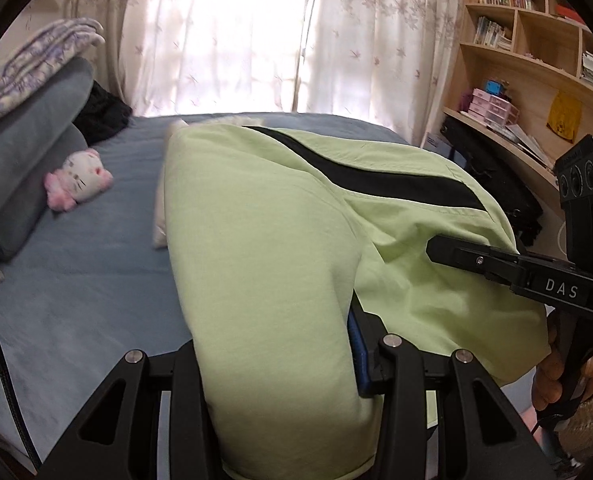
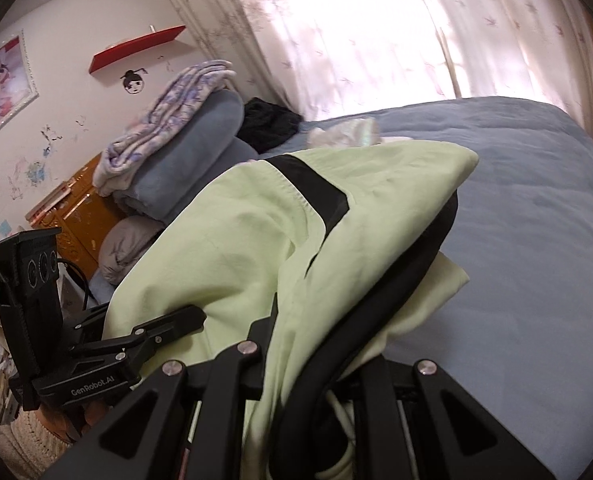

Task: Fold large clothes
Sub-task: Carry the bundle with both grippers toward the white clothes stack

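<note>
While both grippers hold the pale green garment point(image 1: 264, 216) with its black stripe point(image 1: 376, 172) lifted over the blue bedsheet point(image 1: 96, 248), the fold looks only begun. The left gripper point(image 1: 280, 368) is clamped on a thick bunch of cloth, and the right gripper point(image 2: 296, 364) is pinched almost together on another edge. My judgement: laying it flat, doubling it over and smoothing all remain.
</note>
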Action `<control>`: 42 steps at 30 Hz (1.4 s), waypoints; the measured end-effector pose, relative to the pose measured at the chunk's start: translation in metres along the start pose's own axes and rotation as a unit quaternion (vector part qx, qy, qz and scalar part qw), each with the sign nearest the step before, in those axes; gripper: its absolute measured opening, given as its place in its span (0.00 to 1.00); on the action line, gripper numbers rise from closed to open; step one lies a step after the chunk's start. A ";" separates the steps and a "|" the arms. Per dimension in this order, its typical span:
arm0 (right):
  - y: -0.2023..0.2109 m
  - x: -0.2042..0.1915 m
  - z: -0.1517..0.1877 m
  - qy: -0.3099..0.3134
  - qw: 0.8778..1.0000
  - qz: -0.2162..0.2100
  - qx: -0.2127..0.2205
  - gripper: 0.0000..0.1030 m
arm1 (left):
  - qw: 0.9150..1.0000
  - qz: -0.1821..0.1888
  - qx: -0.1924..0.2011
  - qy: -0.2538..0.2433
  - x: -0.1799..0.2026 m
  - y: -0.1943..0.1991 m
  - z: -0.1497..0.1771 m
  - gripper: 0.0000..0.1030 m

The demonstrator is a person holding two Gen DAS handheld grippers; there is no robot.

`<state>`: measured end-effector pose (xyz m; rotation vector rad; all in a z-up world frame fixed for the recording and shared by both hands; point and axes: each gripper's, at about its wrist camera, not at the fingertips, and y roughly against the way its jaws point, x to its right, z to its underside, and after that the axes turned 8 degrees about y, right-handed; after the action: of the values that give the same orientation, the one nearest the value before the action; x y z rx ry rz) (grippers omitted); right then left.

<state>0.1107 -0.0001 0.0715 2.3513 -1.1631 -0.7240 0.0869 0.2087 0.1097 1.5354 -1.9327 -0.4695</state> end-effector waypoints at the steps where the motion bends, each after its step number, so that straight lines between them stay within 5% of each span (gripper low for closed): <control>1: -0.006 -0.004 -0.006 0.001 1.000 -0.003 0.001 0.11 | 1.000 -0.003 0.003 -0.002 -0.005 0.001 -0.006 0.38; 9: -0.063 0.002 -0.079 0.003 1.000 -0.021 0.004 0.11 | 1.000 -0.013 0.025 -0.003 -0.050 -0.037 -0.086 0.38; 22: -0.207 0.089 -0.217 -0.004 0.999 -0.030 0.032 0.11 | 0.999 -0.018 0.037 -0.003 -0.123 -0.204 -0.240 0.39; 31: -0.331 0.162 -0.206 -0.059 0.998 -0.011 0.011 0.12 | 0.999 -0.030 -0.019 0.023 -0.188 -0.343 -0.239 0.47; 38: -0.371 0.196 -0.178 -0.091 0.996 -0.001 -0.021 0.26 | 0.998 -0.045 -0.026 0.030 -0.205 -0.372 -0.223 0.80; 42: -0.371 0.193 -0.176 -0.084 0.996 0.005 -0.034 0.41 | 0.997 -0.058 -0.036 0.030 -0.204 -0.371 -0.225 0.82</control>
<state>0.5399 0.0752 -0.0542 2.2617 -1.1978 -0.9595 0.5366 0.3303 -0.0025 1.6042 -1.7691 -0.5303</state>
